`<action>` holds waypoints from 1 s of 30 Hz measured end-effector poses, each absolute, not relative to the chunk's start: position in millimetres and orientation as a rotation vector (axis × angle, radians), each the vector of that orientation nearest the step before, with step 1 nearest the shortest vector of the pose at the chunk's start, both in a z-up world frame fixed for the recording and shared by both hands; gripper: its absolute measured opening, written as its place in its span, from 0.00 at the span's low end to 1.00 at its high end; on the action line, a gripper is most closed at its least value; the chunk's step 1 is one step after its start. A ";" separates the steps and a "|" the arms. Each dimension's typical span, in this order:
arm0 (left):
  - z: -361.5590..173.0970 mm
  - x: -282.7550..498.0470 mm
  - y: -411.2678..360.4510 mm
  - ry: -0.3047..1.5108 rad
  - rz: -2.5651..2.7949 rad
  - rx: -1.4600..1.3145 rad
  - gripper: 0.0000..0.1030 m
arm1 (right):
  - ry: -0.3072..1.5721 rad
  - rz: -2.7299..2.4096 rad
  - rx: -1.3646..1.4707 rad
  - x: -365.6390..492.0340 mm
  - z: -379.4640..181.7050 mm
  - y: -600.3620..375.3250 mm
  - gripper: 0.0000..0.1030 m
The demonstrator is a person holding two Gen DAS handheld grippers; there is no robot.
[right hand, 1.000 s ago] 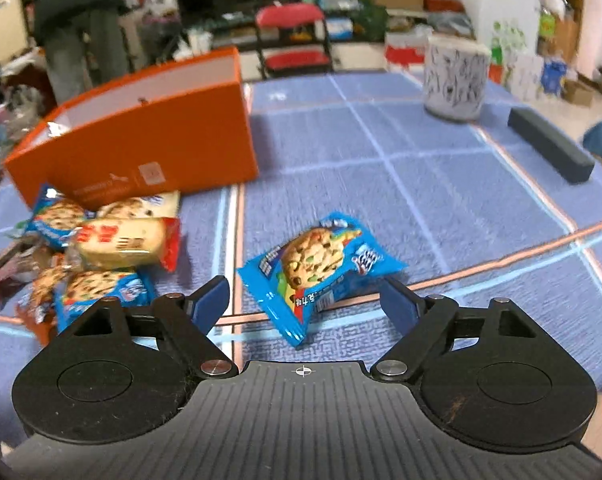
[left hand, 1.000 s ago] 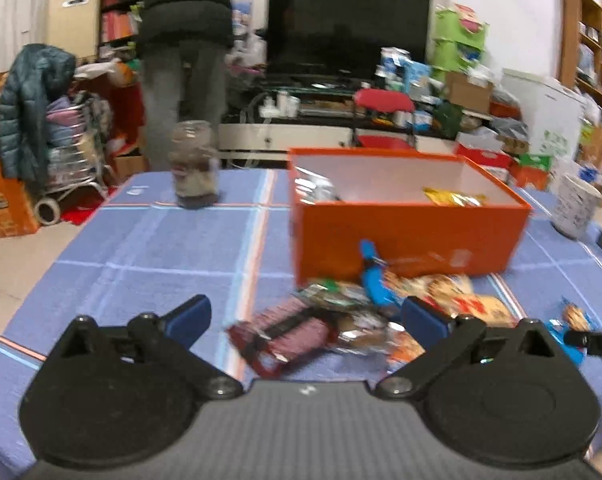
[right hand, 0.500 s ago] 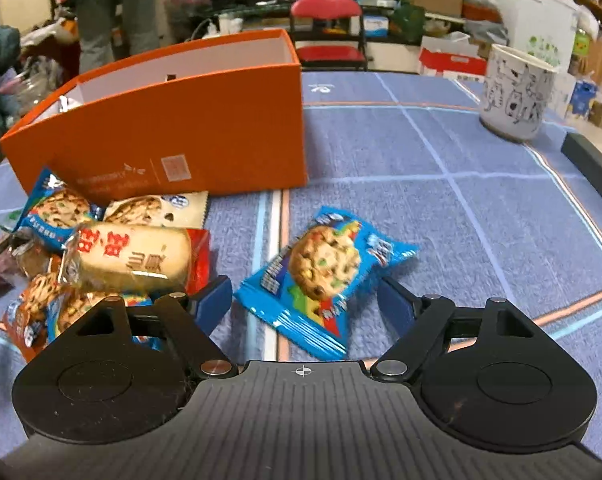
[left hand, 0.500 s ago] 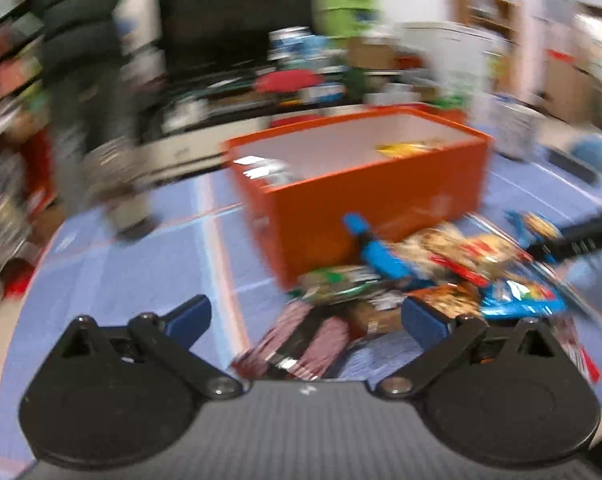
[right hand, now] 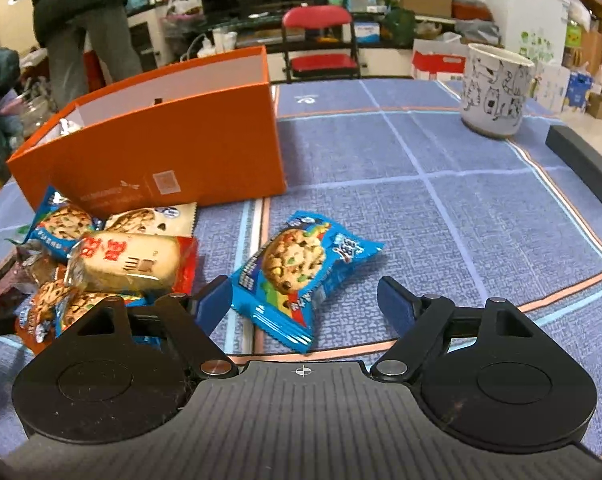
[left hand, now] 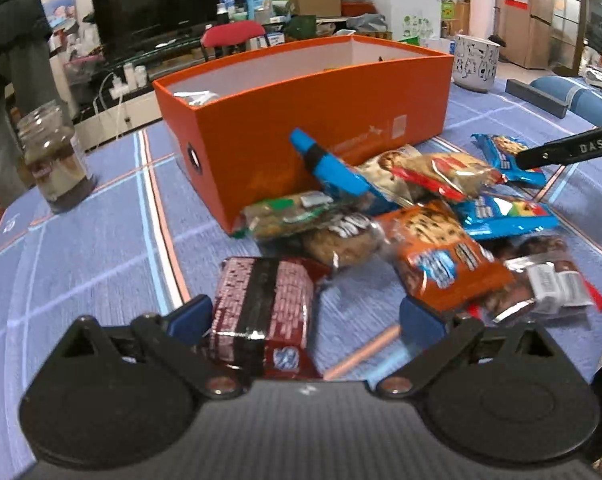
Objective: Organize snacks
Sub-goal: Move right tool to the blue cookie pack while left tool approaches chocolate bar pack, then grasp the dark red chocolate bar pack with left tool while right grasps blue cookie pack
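Note:
An orange box [left hand: 321, 120] [right hand: 161, 160] stands open on the blue checked cloth, with a few packets inside. Several snack packets lie heaped in front of it [left hand: 421, 232] [right hand: 113, 264]. My left gripper [left hand: 305, 316] is open and low over the cloth. A dark red snack pack [left hand: 265, 300] lies between its fingers, close to the left one. My right gripper [right hand: 305, 300] is open around a blue cookie packet [right hand: 301, 268] that lies flat on the cloth, apart from the heap. The pads do not press on it. One black finger of the right gripper [left hand: 573, 148] shows in the left wrist view.
A glass jar [left hand: 57, 160] stands left of the box. A white patterned mug [right hand: 495, 92] and a black bar [right hand: 585, 164] sit at the right. A person [right hand: 81, 20] stands beyond the table, near a TV and a red chair [right hand: 321, 40].
The left gripper came down and rolled toward the heap, so the dark red pack now lies between its fingers. The right gripper edged closer over the blue packet.

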State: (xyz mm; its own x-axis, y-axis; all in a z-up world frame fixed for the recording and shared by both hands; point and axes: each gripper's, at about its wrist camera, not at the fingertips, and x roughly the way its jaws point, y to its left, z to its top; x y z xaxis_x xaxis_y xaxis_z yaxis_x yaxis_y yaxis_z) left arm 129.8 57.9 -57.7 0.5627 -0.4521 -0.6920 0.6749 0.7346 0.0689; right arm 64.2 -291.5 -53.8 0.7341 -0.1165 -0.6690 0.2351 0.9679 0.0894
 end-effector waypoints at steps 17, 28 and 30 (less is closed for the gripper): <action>-31.4 105.1 57.2 0.698 -0.352 0.181 0.97 | 0.560 -0.356 0.194 61.0 -64.7 -272.8 0.72; -26.9 108.7 64.8 0.696 -0.314 0.146 0.97 | 0.671 -0.448 0.189 104.9 -81.5 -263.8 0.70; -28.4 107.6 66.4 0.698 -0.307 0.151 0.97 | 0.688 -0.420 0.165 108.7 -80.5 -267.2 0.65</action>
State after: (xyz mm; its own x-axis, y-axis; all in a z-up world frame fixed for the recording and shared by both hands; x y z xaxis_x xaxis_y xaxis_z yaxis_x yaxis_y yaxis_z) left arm 107.6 66.4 -28.4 0.7234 -0.2264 -0.6522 0.3268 0.9445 0.0346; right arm 108.7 -267.2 -80.5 0.6931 -0.3201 -0.6459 0.4277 0.9039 0.0110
